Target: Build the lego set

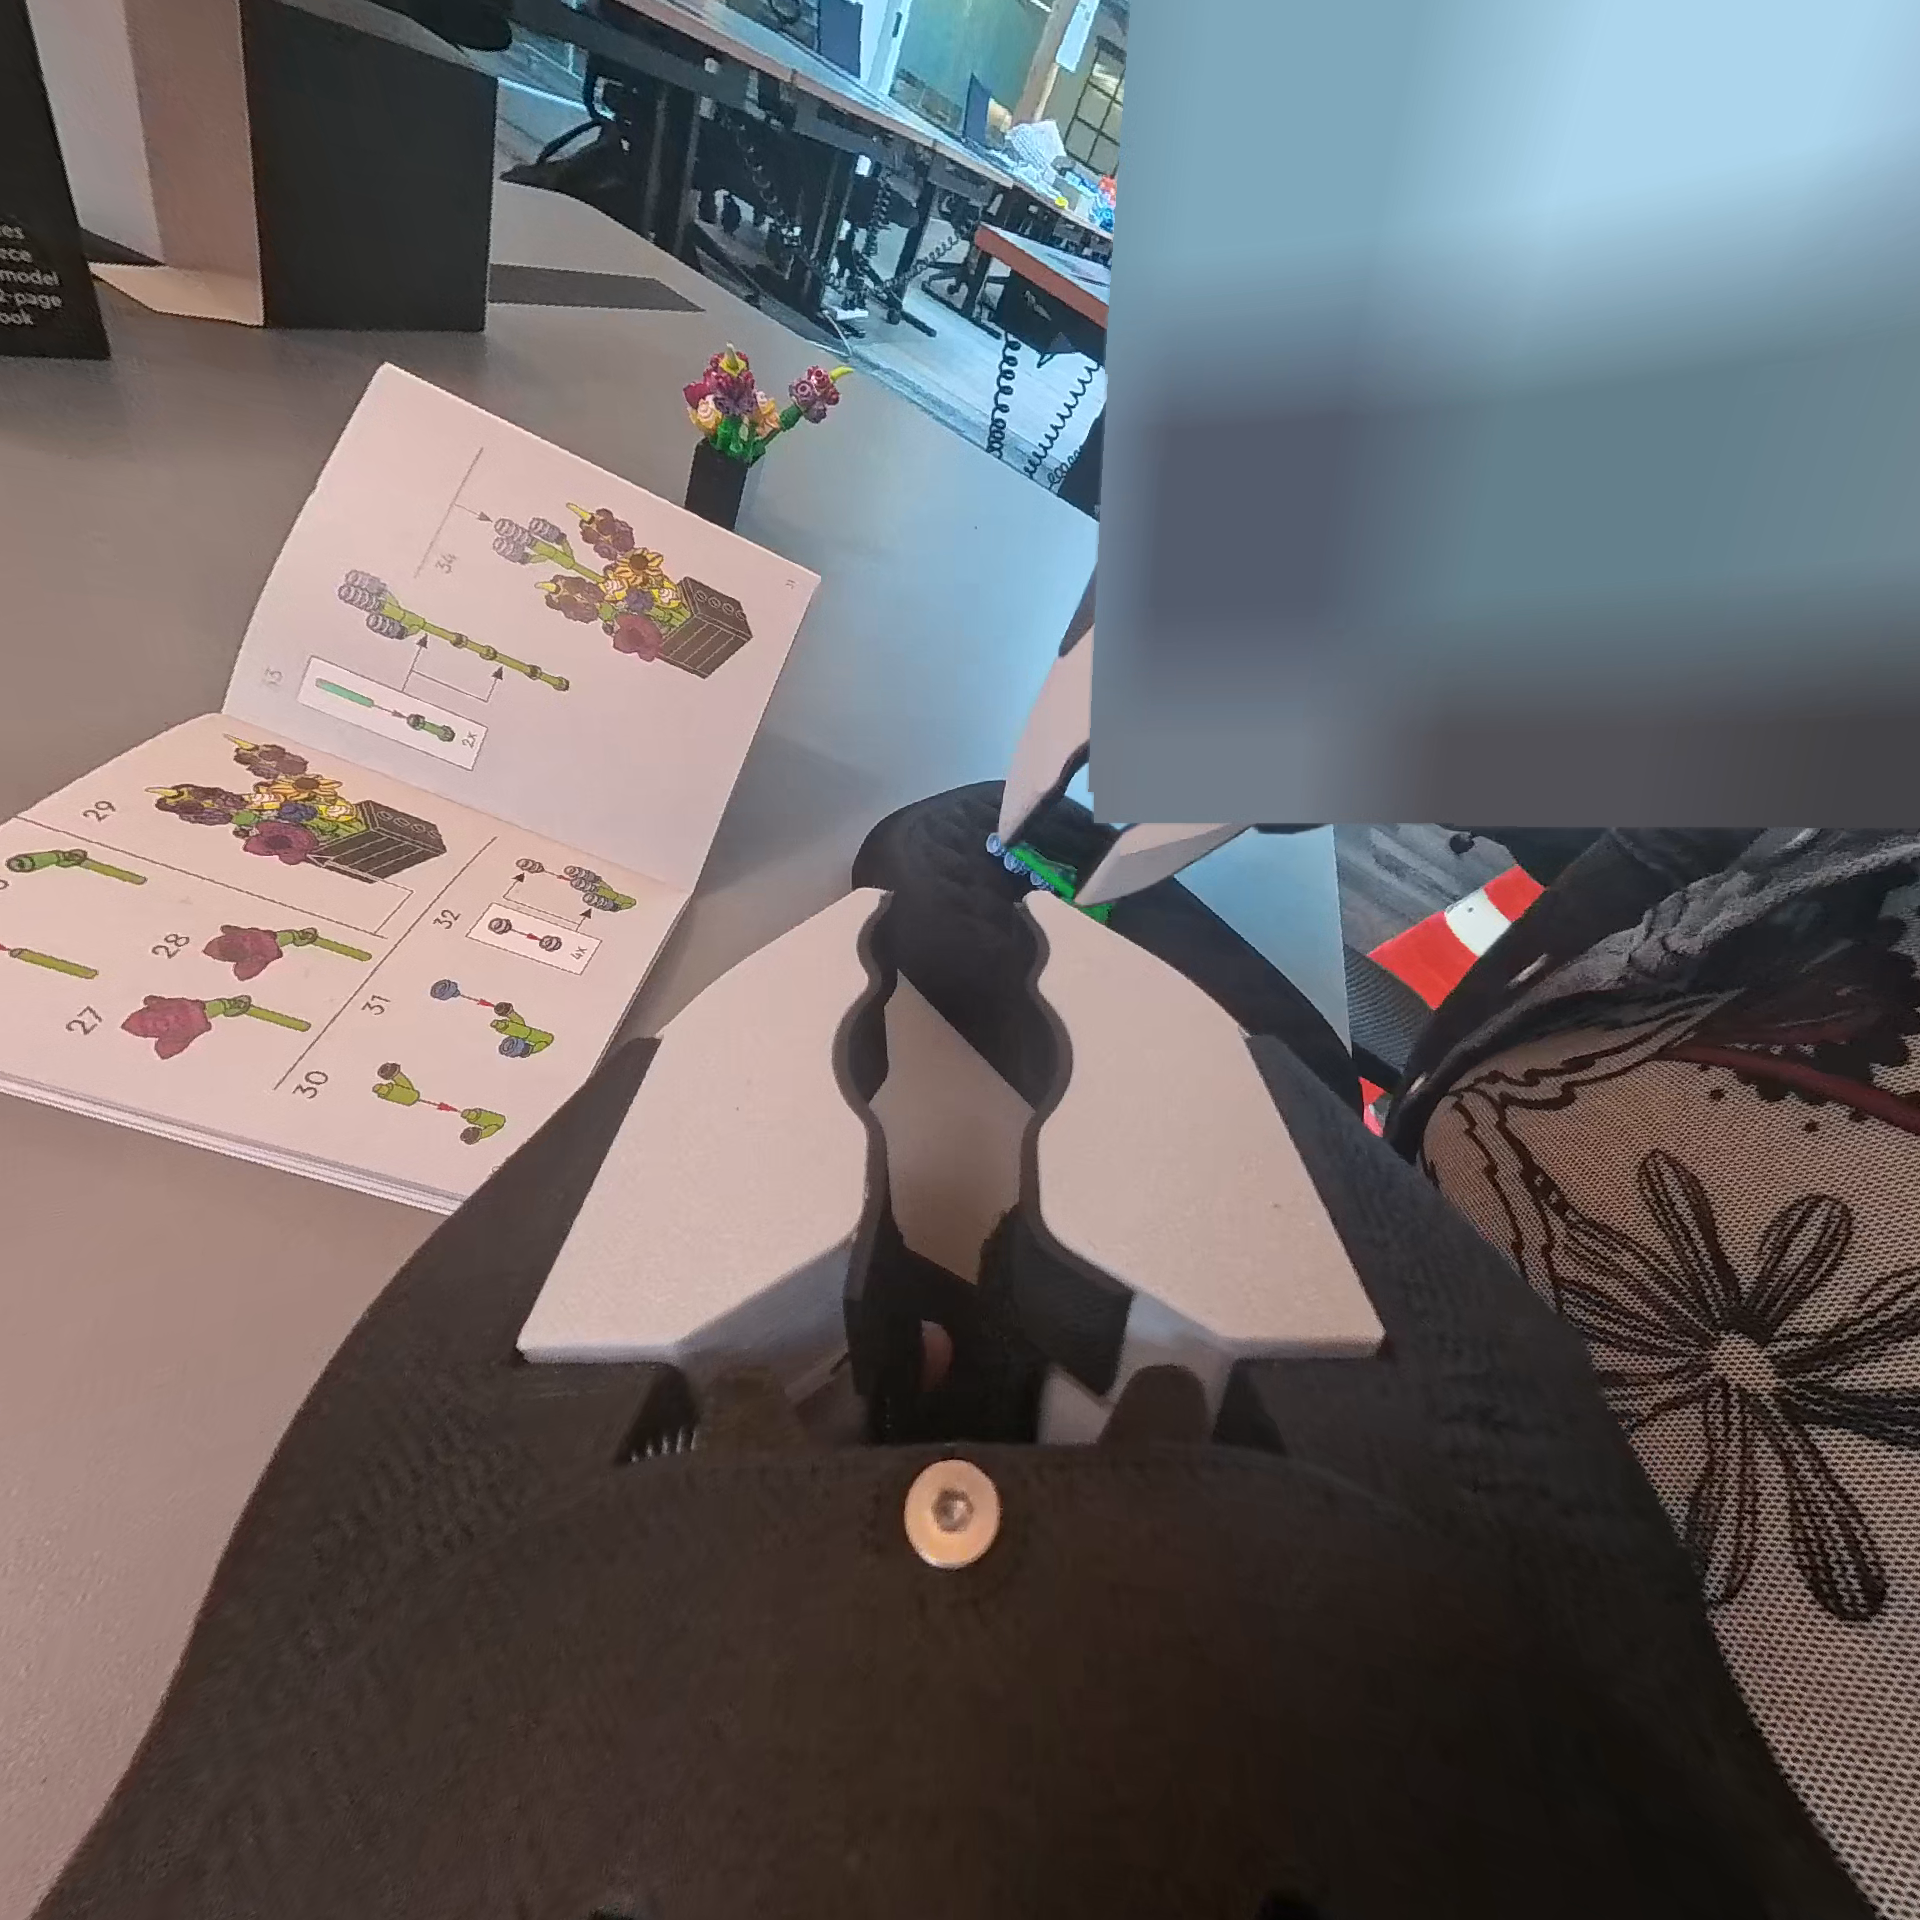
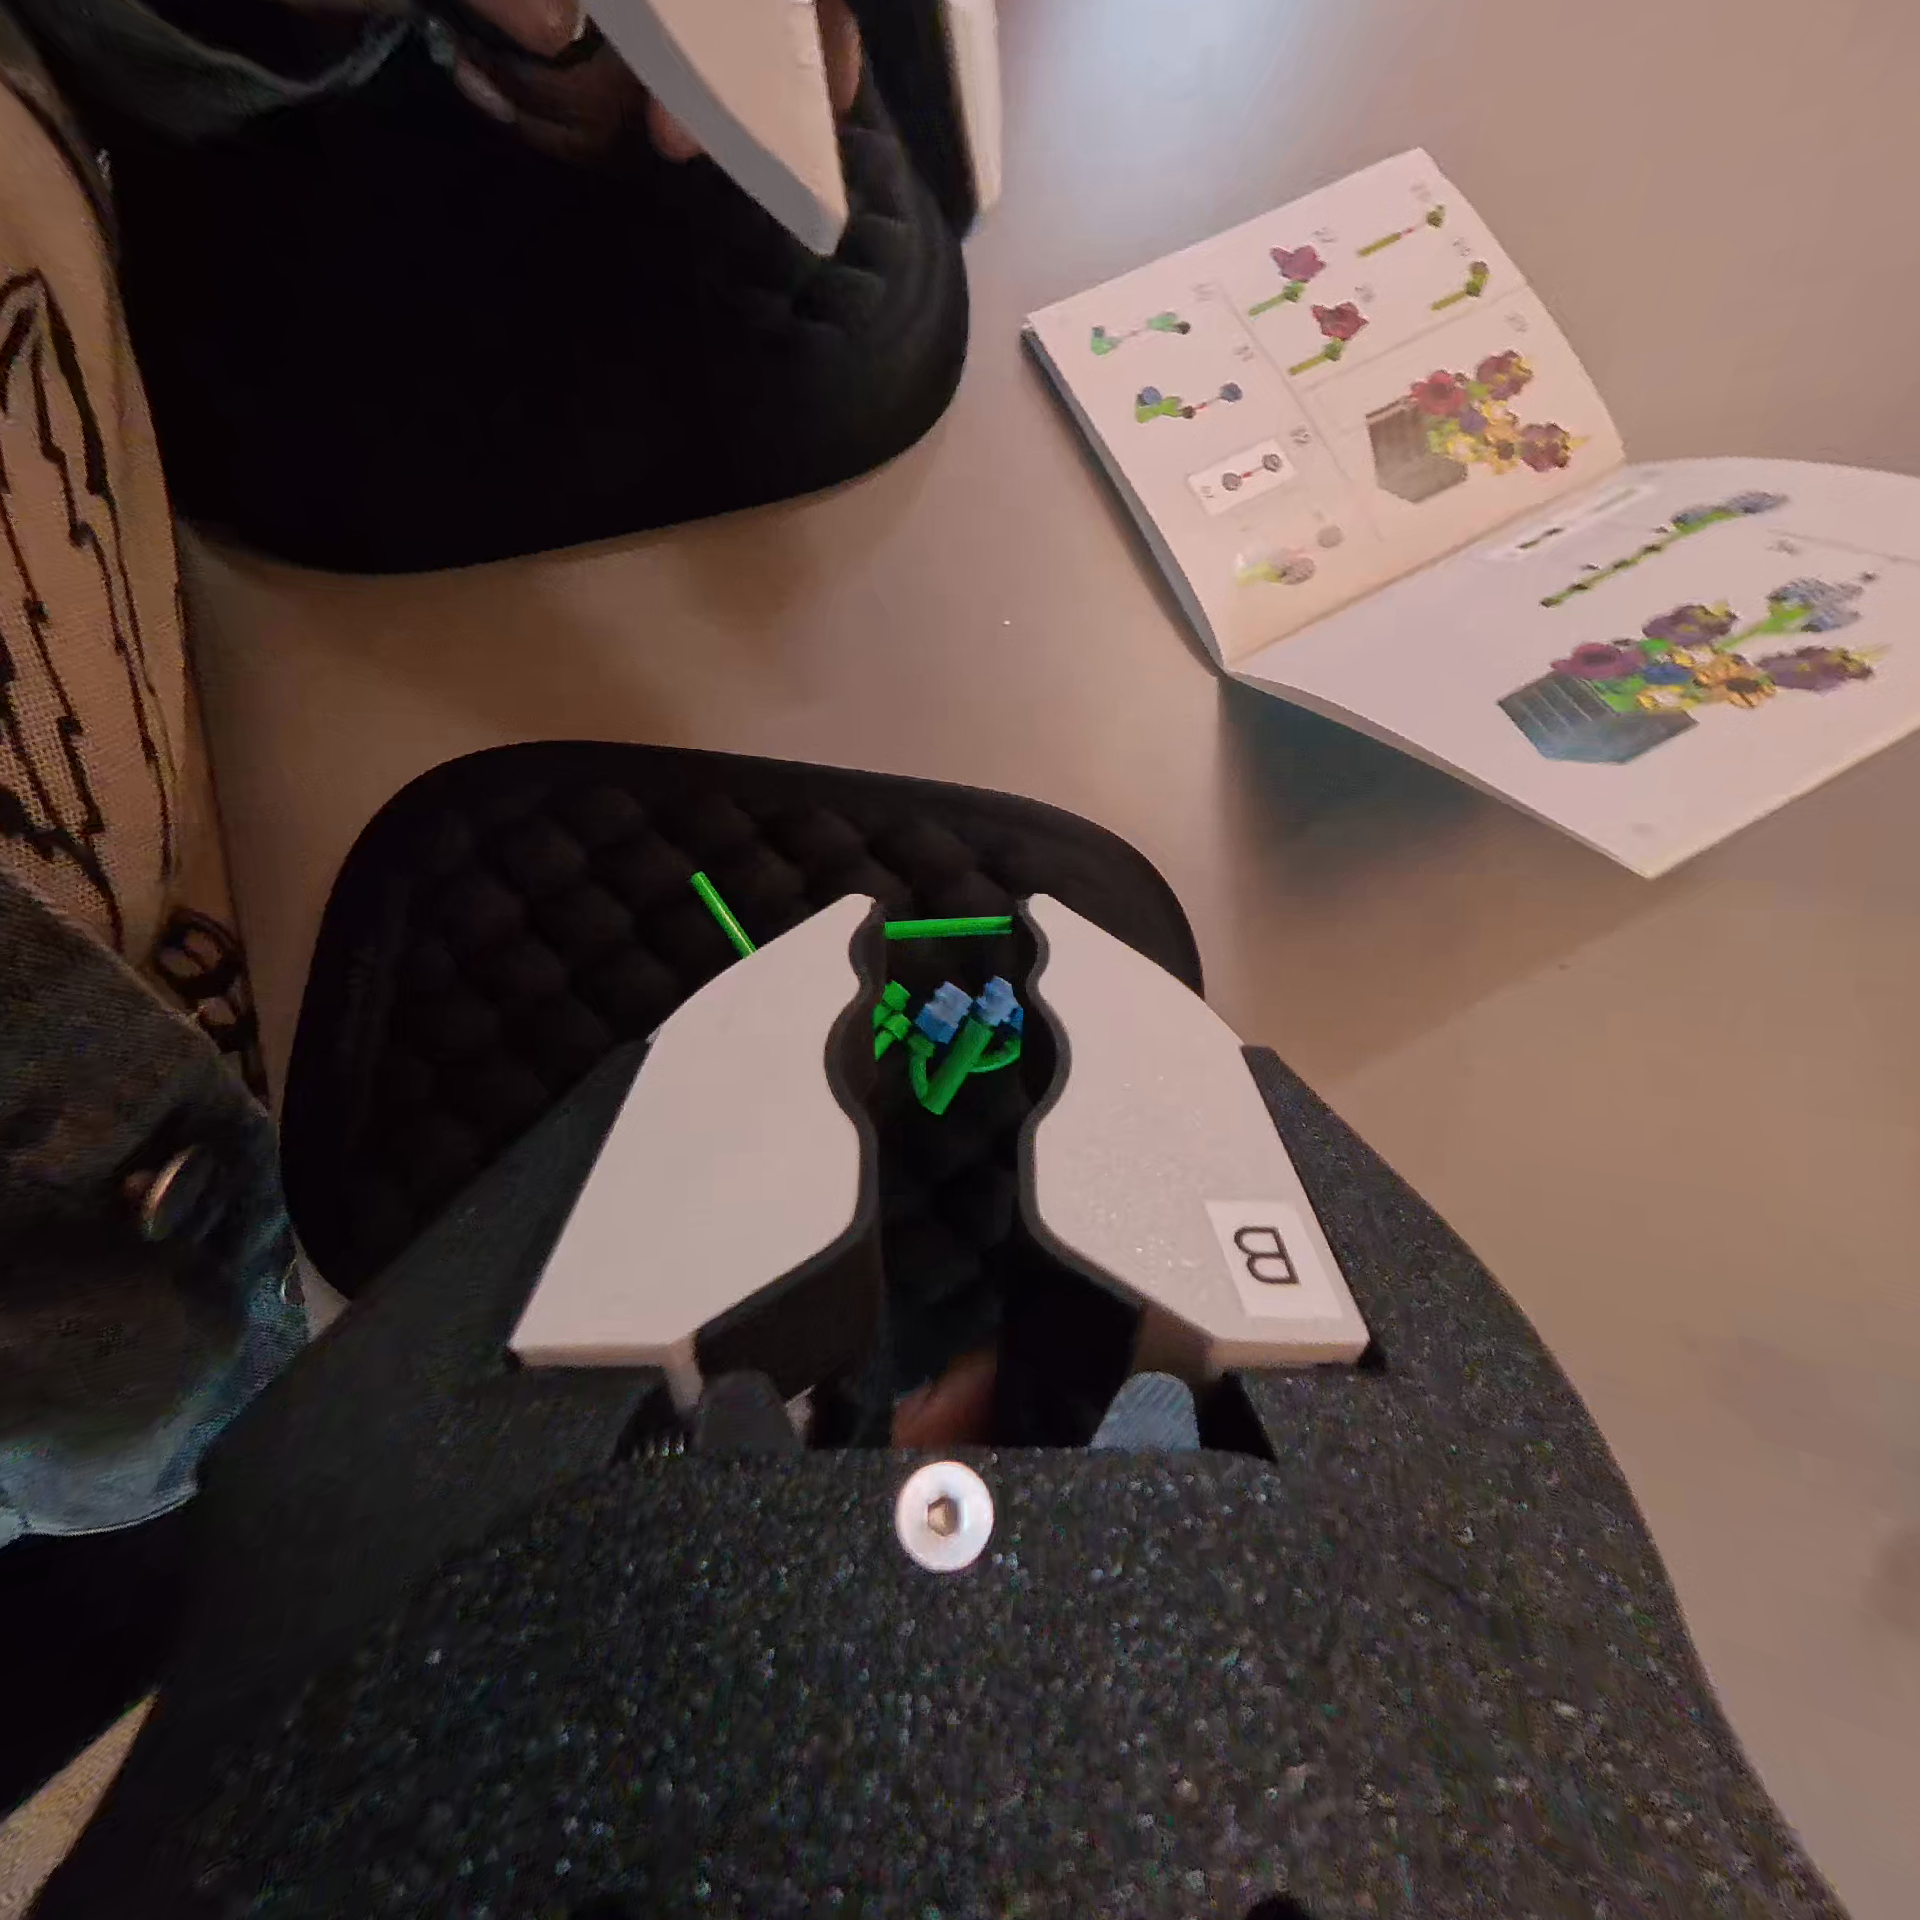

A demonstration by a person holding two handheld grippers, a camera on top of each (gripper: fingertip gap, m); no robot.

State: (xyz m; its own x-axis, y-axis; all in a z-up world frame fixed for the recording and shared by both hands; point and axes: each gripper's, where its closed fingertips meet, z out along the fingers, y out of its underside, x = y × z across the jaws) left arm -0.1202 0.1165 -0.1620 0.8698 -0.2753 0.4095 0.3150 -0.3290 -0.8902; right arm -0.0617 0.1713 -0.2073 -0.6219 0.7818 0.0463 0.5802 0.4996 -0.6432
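Note:
A black padded tray (image 2: pixel 499 935) lies on the grey table. In it are a green stem with two blue flower pieces (image 2: pixel 961 1029) and loose green rods (image 2: pixel 720 911). My right gripper (image 2: pixel 948 909) hangs just over the tray with its jaws a little apart. The stem piece and one green rod (image 2: pixel 945 925) lie between its tips. In the left wrist view the right gripper (image 1: pixel 1042 864) straddles that piece (image 1: pixel 1023 862). My left gripper (image 1: pixel 956 909) is open and empty, short of the tray (image 1: pixel 904 831). One of its fingers (image 2: pixel 727 114) shows in the right wrist view.
An open instruction booklet (image 1: pixel 416 779) lies left of the tray; it also shows in the right wrist view (image 2: pixel 1455 499). A built flower bouquet (image 1: pixel 753 416) stands in a black pot behind it. Black boxes (image 1: pixel 374 166) stand at the back left. A patterned sleeve (image 1: pixel 1714 1299) is at the right. The left gripper's tips are roughly 10 cm from the right gripper's.

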